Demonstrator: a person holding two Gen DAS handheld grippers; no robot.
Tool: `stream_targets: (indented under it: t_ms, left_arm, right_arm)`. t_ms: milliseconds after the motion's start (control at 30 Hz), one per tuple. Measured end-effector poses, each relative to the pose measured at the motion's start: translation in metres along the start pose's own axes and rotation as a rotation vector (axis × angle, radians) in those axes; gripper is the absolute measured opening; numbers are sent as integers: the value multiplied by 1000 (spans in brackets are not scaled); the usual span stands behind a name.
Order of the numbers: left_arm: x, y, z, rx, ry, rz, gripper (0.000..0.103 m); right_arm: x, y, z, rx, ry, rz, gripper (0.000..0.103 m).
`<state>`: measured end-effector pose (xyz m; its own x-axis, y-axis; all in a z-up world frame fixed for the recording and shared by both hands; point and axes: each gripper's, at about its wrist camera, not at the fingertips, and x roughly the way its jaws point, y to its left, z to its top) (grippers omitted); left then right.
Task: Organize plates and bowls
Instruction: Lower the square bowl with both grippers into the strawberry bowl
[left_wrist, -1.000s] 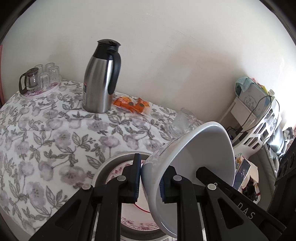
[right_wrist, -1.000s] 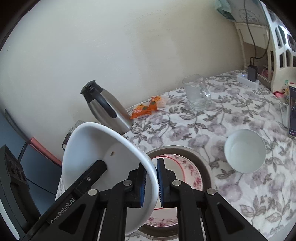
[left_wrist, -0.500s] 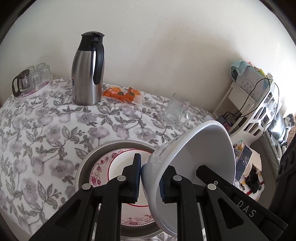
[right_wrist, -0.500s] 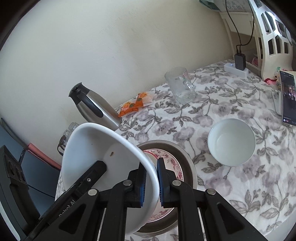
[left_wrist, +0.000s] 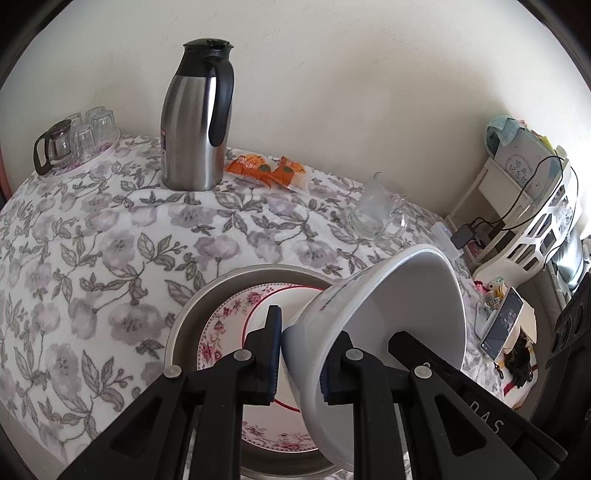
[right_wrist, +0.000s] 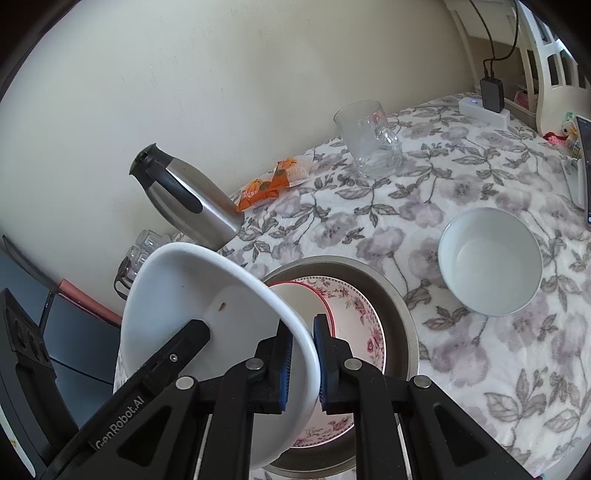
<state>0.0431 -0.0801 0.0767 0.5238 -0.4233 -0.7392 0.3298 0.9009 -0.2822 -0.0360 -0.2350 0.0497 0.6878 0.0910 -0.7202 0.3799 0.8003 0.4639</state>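
Both grippers clamp one big white bowl (left_wrist: 391, 314) by opposite rims: left gripper (left_wrist: 298, 360) w/ pads either side of its wall, right gripper (right_wrist: 303, 363) same on the other edge. Bowl tilted, held over a floral plate (right_wrist: 364, 317) sitting in a metal pan (right_wrist: 400, 306). Small white bowl (right_wrist: 489, 260) on the floral tablecloth (left_wrist: 110, 236) beside the pan (upright). Steel thermos (left_wrist: 195, 122), orange snack packets (left_wrist: 267, 170), glass mug (right_wrist: 369, 146) near the wall.

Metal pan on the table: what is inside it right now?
The metal pan holds a floral plate with a red ring. The large white bowl, clamped by both grippers, hangs tilted above it and covers part of the plate, so anything beneath that part cannot be seen.
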Motion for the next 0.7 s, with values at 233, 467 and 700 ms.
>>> stream_targets:
  t_ms: [233, 467, 700]
  left_arm:
    - [10, 6, 0, -18, 33, 6, 18]
    - [16, 12, -1, -45, 55, -3, 18]
    - [25, 19, 1, -82, 79, -11, 18]
  right_arm:
    - [8, 1, -2, -6, 17, -23, 13]
    - [14, 3, -1, -16, 30, -37, 13]
    - [22, 5, 1, -23, 52, -54, 15]
